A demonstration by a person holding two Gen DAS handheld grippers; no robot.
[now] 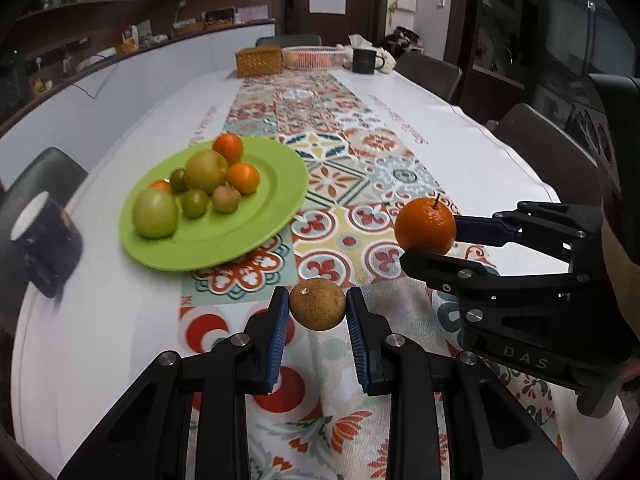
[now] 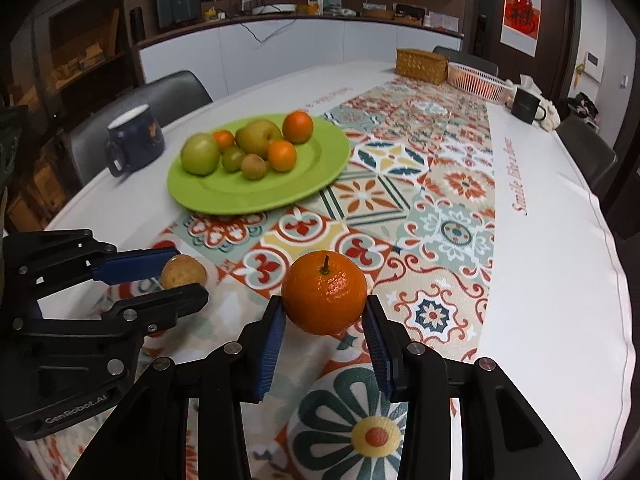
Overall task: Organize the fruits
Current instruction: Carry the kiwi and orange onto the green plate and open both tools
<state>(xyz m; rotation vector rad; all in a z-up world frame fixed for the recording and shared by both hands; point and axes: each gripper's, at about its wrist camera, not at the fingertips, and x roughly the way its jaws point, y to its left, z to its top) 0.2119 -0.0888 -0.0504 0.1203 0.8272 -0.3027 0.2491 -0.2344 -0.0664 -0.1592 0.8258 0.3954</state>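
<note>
Left gripper [image 1: 318, 306] clamped on brown fruit [image 1: 317, 304], bottom center; right gripper [image 2: 325, 312] clamped on orange [image 2: 324, 298] — carry both level to green plate [image 1: 276, 184], upper left, release gently w/o rolling.

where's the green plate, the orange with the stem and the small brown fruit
green plate [image 2: 320, 168]: right wrist view, bare inner rim on its right side.
orange with the stem [image 2: 324, 298]: right wrist view, middle of its front skin.
small brown fruit [image 1: 317, 307]: left wrist view, centre of its rough skin.
</note>
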